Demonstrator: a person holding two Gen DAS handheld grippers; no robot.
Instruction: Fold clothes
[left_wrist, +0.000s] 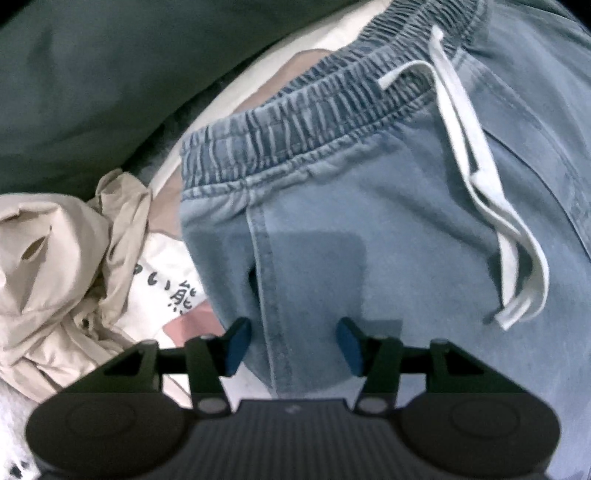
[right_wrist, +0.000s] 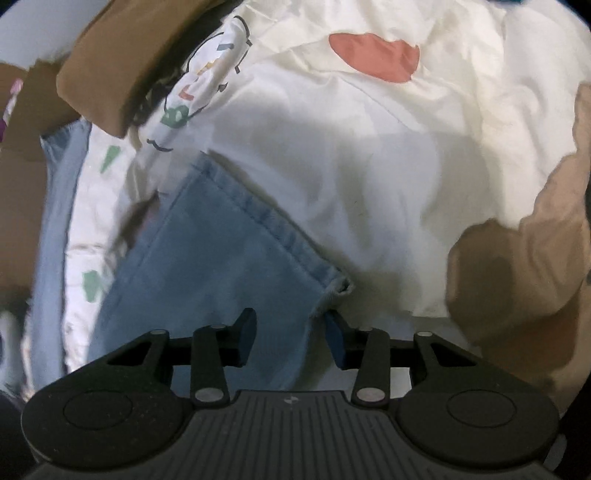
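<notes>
Light blue denim trousers (left_wrist: 369, 221) lie spread out in the left wrist view, with the elastic waistband (left_wrist: 314, 110) at the top and a white drawstring (left_wrist: 472, 166) trailing down over them. My left gripper (left_wrist: 294, 345) hovers over the trousers' side seam. Its blue pads (left_wrist: 238, 345) stand apart and the cloth lies flat under the gap. In the right wrist view a trouser leg's hem (right_wrist: 258, 218) runs diagonally to a frayed corner (right_wrist: 341, 288). My right gripper (right_wrist: 290, 336) is open just below that corner, with denim between its pads, which do not press on it.
A crumpled beige garment (left_wrist: 55, 258) and a white printed cloth (left_wrist: 166, 288) lie left of the trousers, and dark green fabric (left_wrist: 92, 74) lies beyond. A white sheet (right_wrist: 369, 166) with a coral patch (right_wrist: 373, 55), a brown cushion (right_wrist: 122, 62) and a tan garment (right_wrist: 517, 277) surround the hem.
</notes>
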